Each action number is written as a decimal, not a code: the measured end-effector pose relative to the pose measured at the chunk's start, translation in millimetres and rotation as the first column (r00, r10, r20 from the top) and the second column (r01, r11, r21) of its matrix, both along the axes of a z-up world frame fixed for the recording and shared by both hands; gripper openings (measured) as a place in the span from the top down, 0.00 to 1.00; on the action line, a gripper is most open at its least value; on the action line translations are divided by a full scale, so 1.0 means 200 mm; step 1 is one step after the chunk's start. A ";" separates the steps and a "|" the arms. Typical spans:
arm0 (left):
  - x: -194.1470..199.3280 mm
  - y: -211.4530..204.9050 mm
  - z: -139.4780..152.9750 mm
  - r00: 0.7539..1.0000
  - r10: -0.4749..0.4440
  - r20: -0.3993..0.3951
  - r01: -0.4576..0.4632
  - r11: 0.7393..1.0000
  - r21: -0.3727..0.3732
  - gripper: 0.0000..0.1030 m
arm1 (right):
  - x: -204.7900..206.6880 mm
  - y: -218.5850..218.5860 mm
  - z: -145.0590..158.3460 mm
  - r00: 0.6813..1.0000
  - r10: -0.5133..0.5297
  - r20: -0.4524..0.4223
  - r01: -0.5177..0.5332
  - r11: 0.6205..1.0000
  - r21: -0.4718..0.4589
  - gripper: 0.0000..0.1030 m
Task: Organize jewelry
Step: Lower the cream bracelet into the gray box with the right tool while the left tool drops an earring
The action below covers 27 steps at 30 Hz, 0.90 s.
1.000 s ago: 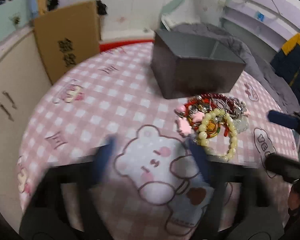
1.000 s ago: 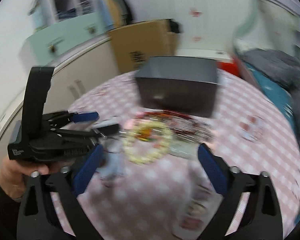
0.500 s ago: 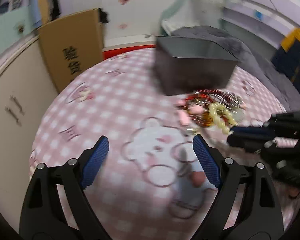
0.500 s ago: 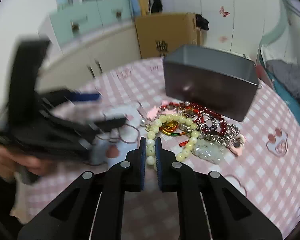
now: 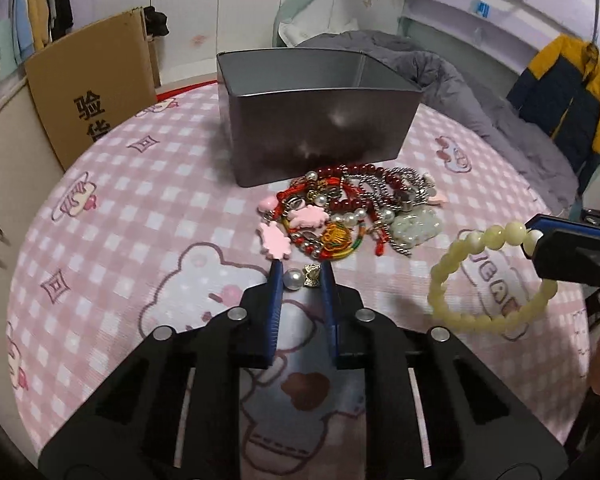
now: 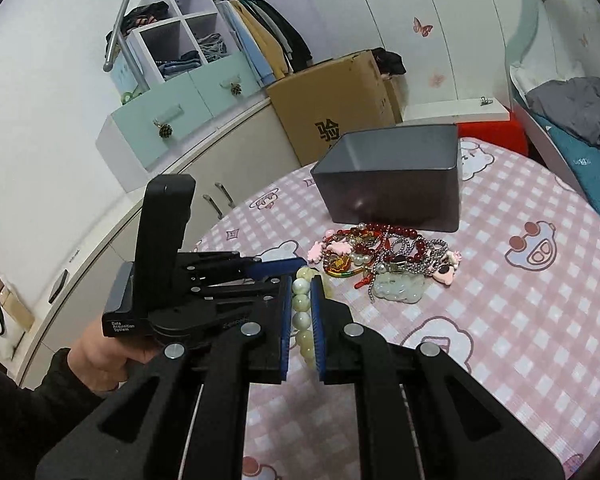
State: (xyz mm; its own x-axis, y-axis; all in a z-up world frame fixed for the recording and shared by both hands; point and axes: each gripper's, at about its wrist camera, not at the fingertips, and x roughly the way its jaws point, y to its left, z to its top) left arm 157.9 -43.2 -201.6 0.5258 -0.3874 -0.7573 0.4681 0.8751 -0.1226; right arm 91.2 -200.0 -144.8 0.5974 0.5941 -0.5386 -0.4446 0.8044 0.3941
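A pile of jewelry [image 5: 352, 216] lies on the pink checked tablecloth in front of an open grey metal box [image 5: 316, 112]; it also shows in the right wrist view [image 6: 384, 264], with the box [image 6: 392, 188] behind it. My right gripper [image 6: 302, 280] is shut on a pale yellow bead bracelet [image 6: 303, 316] and holds it above the table; the bracelet [image 5: 488, 280] hangs at the right of the left wrist view. My left gripper [image 5: 300, 270] is low over the cloth, its fingers narrowed around a pearl earring [image 5: 302, 280] with a small gold bow.
A cardboard box [image 5: 92, 88] stands behind the round table at the left. Cream cabinets [image 6: 204, 184] and a shelf with clothes run along the left wall. A bed with a grey duvet [image 5: 432, 68] lies behind the table at the right.
My right gripper has closed on the bead bracelet and lifted it off the pile. My left gripper has moved in toward the pearl earring and narrowed its fingers from wide open.
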 end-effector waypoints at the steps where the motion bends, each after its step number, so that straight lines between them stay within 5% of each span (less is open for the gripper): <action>1: 0.00 0.01 0.00 1.000 0.002 -0.002 -0.002 1.000 -0.015 0.86 | 0.00 0.00 0.01 1.000 0.000 0.003 0.000 1.000 0.000 0.92; 11: -0.11 0.12 0.10 0.999 0.038 0.019 -0.036 0.995 -0.088 0.86 | -0.04 -0.04 0.13 0.999 -0.003 0.051 0.003 1.000 0.004 0.92; 20: 0.01 0.12 0.61 0.981 0.081 0.177 -0.055 0.988 -0.146 0.86 | 0.18 -0.08 0.58 0.979 -0.046 0.198 0.045 0.999 0.006 0.92; 27: 0.37 -0.06 0.68 0.991 0.083 0.110 -0.067 0.988 -0.140 0.85 | 0.59 -0.12 0.54 0.995 -0.076 0.065 0.076 0.997 -0.005 0.92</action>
State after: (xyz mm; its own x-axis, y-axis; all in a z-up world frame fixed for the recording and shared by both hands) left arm 231.8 -55.6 -64.7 0.6375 -0.4385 -0.6335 0.4198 0.8872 -0.1917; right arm 209.2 -223.7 -36.3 0.6744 0.5420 -0.5014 -0.4068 0.8395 0.3603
